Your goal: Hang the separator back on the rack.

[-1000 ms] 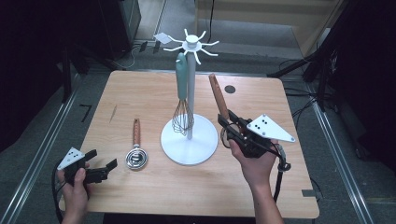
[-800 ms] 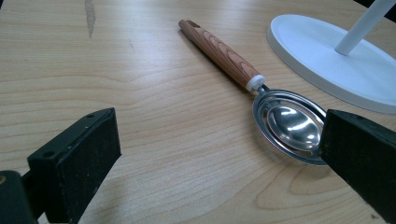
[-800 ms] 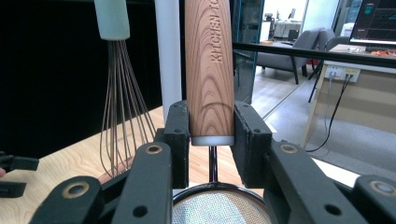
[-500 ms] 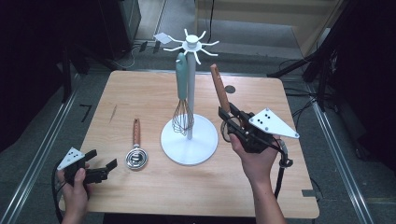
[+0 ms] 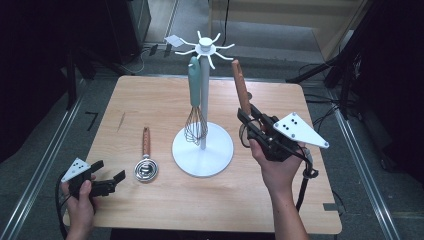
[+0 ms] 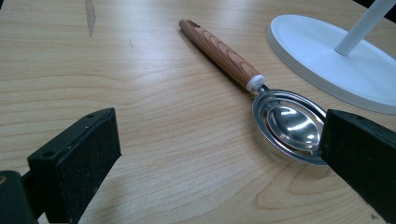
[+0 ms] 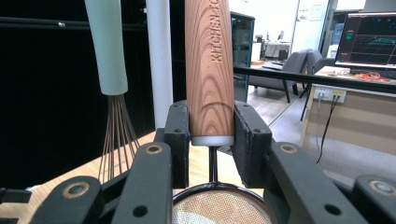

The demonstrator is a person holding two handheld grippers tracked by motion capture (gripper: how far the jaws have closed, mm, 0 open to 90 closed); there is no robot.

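Note:
My right gripper [image 5: 249, 121] is shut on the wooden handle [image 5: 241, 89] of a small mesh strainer, held upright above the table, right of the white utensil stand [image 5: 204, 102]. In the right gripper view the pads clamp the handle's [image 7: 209, 70] lower end, with the mesh bowl [image 7: 217, 211] just below. A teal-handled whisk [image 5: 194, 95] hangs from the stand's hooks. My left gripper [image 5: 107, 181] rests open at the table's front left. In the left gripper view a wooden-handled steel scoop [image 6: 285, 119] lies on the table ahead of the wide-open gripper [image 6: 217, 154], close to one jaw.
The stand's round white base [image 5: 202, 150] sits mid-table, with spoke-like hooks [image 5: 205, 47] at its top. The scoop [image 5: 146, 162] lies left of the base. Dark floor, metal rails and cables surround the wooden table [image 5: 150, 100].
The right gripper has raised the strainer a little, so the handle's tip stands higher and nearer the stand's hooks. The left gripper has not moved.

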